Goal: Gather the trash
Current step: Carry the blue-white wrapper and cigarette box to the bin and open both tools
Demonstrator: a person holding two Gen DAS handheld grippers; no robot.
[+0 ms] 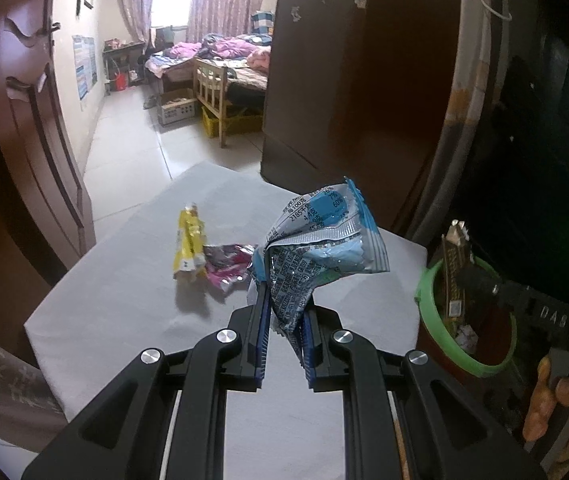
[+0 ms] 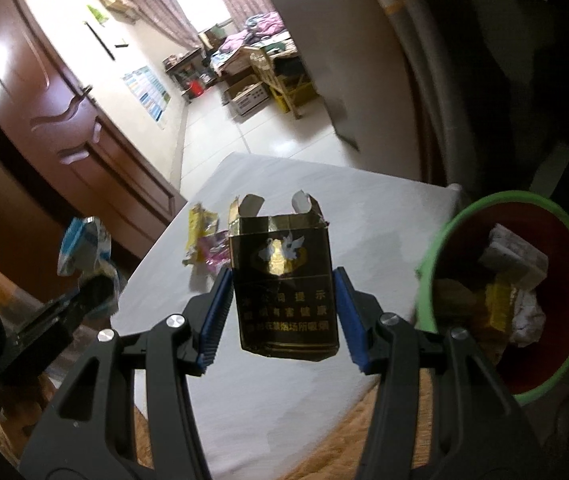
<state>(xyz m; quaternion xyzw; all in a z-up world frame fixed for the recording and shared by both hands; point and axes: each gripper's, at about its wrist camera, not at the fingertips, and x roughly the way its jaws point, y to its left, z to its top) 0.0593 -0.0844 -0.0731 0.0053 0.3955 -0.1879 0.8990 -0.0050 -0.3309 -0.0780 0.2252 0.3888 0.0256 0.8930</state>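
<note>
My left gripper (image 1: 284,300) is shut on a crumpled blue and silver snack wrapper (image 1: 320,248) and holds it above the white table (image 1: 124,320). My right gripper (image 2: 282,280) is shut on an empty black and gold cigarette pack (image 2: 284,288), upright with its torn top open, just left of the green-rimmed bin (image 2: 436,256). In the left wrist view the pack (image 1: 455,264) hangs over the bin's rim (image 1: 428,304). A yellow wrapper (image 1: 189,244) and a pink wrapper (image 1: 228,268) lie together on the table; they also show in the right wrist view, the yellow wrapper (image 2: 200,232) and the pink wrapper (image 2: 214,254).
The bin holds several pieces of trash (image 2: 512,280). A brown door (image 1: 32,140) stands left of the table and a dark wardrobe (image 1: 344,80) behind it. A bedroom with a bed (image 1: 220,64) and boxes lies beyond. A brown patterned cloth (image 2: 344,440) lies under the table's near edge.
</note>
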